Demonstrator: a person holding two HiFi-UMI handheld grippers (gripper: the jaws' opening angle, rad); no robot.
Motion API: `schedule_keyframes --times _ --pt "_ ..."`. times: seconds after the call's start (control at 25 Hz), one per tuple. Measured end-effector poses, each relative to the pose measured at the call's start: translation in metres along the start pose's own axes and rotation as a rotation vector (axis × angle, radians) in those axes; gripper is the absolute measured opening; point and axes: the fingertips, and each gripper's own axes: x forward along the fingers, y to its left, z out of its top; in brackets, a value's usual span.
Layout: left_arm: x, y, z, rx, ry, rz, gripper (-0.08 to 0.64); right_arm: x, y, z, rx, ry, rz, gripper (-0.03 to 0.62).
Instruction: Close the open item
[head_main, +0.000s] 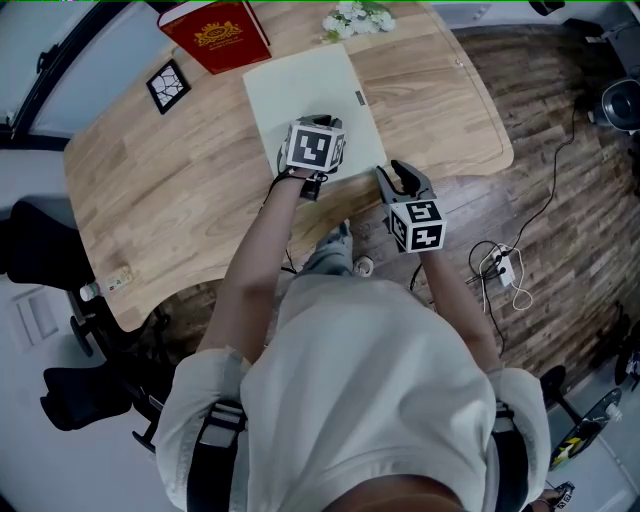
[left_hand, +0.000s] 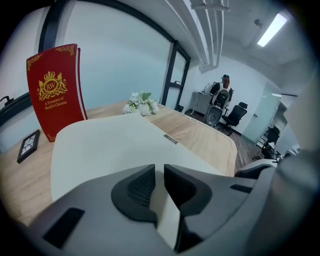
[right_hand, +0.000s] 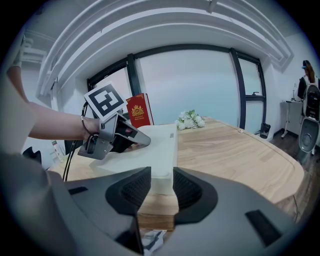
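A flat, pale cream case (head_main: 300, 85) lies on the wooden table (head_main: 170, 190) with its lid down flat. My left gripper (head_main: 313, 135) rests over the case's near edge, marker cube on top. In the left gripper view its jaws (left_hand: 159, 172) stand a narrow gap apart over the lid (left_hand: 115, 145), with nothing between them. My right gripper (head_main: 396, 172) hovers at the table's front edge, just right of the case's near right corner. It is open and empty (right_hand: 161, 180), facing the case's (right_hand: 162, 145) end. The left gripper (right_hand: 142, 141) shows there on the lid.
A red book (head_main: 215, 33) stands upright behind the case, with a small black frame (head_main: 168, 85) to its left and white flowers (head_main: 358, 17) at the far edge. Black office chairs (head_main: 60, 300) stand at the left. Cables and a power strip (head_main: 503, 270) lie on the floor.
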Motion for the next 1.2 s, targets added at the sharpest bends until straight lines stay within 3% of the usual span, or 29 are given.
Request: schedule_keyframes --times 0.48,0.72,1.2 --pt "-0.002 0.000 0.002 0.008 -0.001 0.023 0.069 -0.006 0.003 0.003 -0.002 -0.014 0.000 0.143" --pt "-0.015 0.000 0.011 -0.014 -0.055 0.034 0.069 -0.016 0.001 0.005 -0.008 -0.029 -0.005 0.143" --pt "-0.044 -0.006 -0.001 -0.128 -0.137 0.048 0.058 -0.037 0.004 0.000 -0.023 -0.043 -0.011 0.143"
